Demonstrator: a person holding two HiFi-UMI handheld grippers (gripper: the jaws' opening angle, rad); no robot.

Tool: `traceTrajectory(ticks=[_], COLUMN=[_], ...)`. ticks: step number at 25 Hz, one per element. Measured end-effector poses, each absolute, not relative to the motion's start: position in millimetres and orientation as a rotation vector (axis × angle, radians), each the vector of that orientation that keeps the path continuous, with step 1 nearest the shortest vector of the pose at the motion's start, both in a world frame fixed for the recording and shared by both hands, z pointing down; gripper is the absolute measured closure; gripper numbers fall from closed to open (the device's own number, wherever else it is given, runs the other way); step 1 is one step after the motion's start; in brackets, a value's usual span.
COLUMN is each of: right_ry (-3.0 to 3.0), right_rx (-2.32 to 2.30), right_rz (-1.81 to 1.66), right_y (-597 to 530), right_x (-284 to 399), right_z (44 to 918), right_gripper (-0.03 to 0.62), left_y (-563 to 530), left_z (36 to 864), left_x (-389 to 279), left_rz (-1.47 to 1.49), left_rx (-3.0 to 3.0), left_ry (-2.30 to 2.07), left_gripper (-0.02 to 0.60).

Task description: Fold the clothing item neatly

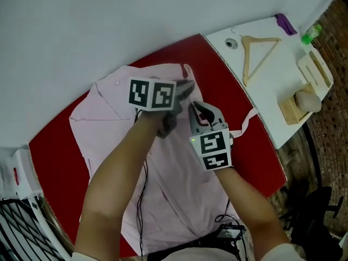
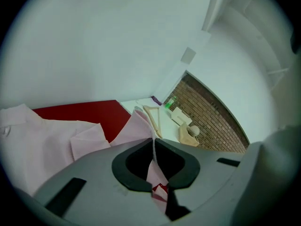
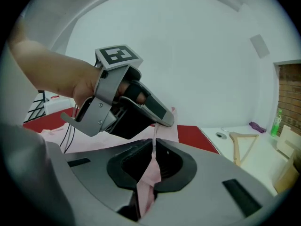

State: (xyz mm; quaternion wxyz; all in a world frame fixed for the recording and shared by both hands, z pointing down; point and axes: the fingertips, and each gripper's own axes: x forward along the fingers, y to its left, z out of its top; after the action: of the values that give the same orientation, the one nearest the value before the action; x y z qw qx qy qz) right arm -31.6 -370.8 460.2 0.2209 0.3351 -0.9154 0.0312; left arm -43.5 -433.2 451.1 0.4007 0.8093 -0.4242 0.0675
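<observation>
One shirt (image 1: 100,121), two grippers (image 1: 184,91) (image 1: 196,110), one hanger (image 1: 255,53), one bottle (image 1: 311,35)

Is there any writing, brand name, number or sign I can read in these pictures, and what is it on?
No words or numbers can be read anywhere.
Left cube and right cube: black-and-white square patterns, not letters.
Green bottle: any label is too small to read.
White box at the left edge: a red mark, too blurred to read.

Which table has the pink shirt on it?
The red table: the pink shirt lies spread on it. The white table beside it carries a wooden hanger instead.
</observation>
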Motion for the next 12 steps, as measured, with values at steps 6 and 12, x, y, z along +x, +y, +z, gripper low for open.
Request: traceTrajectory(ticks=[6, 12], right_ry=[-2.602, -2.652], right_rx=[0.848, 0.743], right_rz=[0.013, -0.064], right_y=[-336, -296], right_x=[-77, -122], right_z=[436, 424], right_gripper=[0.560, 0.559], left_y=[-398, -354], left_z=[423, 405], left_x=[-89, -139], left_rz=[0.097, 0.053], left_rx=[2.061, 2.057], left_ry=[-1.105, -1.174], left_gripper=[0.566, 0.566])
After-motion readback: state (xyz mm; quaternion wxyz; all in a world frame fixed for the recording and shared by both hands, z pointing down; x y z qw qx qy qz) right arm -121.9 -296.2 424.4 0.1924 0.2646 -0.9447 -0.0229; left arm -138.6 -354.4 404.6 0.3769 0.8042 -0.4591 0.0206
